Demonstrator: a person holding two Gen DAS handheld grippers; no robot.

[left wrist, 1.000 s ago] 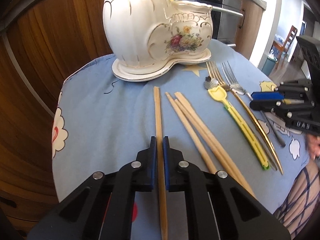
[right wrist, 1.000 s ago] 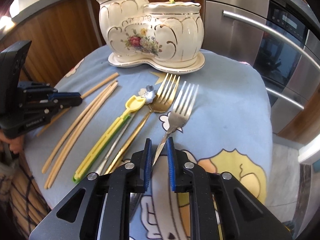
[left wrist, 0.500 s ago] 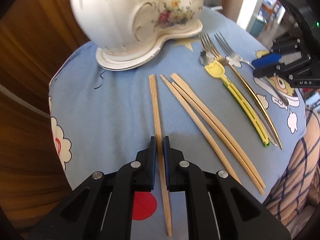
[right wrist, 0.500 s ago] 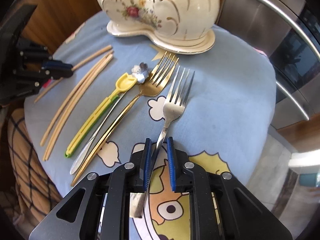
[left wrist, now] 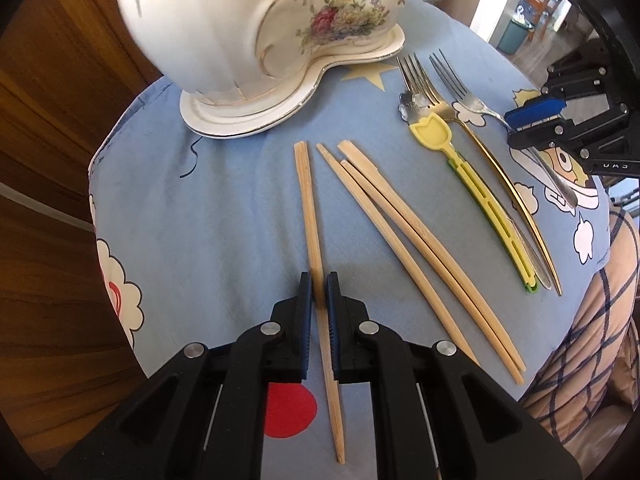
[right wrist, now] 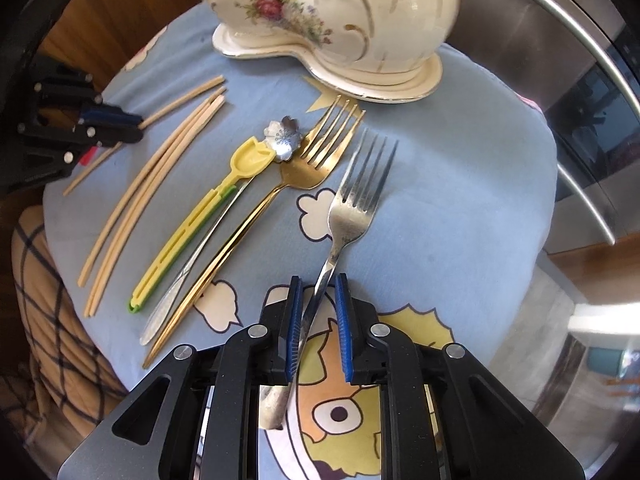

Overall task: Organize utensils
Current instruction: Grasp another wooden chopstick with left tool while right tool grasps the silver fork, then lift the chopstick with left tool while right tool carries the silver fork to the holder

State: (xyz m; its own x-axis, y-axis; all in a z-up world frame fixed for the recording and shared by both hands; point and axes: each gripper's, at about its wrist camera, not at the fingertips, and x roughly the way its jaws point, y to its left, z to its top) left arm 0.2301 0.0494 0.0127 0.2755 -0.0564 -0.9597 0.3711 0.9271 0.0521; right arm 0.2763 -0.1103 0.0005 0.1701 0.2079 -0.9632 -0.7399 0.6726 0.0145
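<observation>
My left gripper (left wrist: 319, 280) is shut on a single bamboo chopstick (left wrist: 310, 208) that lies on the blue cloth. Three more chopsticks (left wrist: 400, 240) lie just right of it. In the right wrist view my right gripper (right wrist: 318, 284) is shut on the handle of a silver fork (right wrist: 356, 208), which crosses its pads at a slant. Left of that fork lie a gold fork (right wrist: 316, 160), a flower-headed silver spoon (right wrist: 284, 138) and a yellow-green utensil (right wrist: 188, 232). A cream floral ceramic holder (left wrist: 260, 40) stands at the far side. Each view also shows the other gripper: right (left wrist: 510, 126), left (right wrist: 136, 128).
The blue cartoon-print cloth (right wrist: 460, 200) covers a small round table. Wooden cabinets (left wrist: 48, 140) stand to the left and a steel oven front (right wrist: 580, 100) to the right. A person's plaid clothing (left wrist: 580, 340) presses against the near edge of the table.
Both grippers have tipped to point more steeply down at the cloth and shifted a little toward the holder. Each keeps its hold, left on the chopstick and right on the fork.
</observation>
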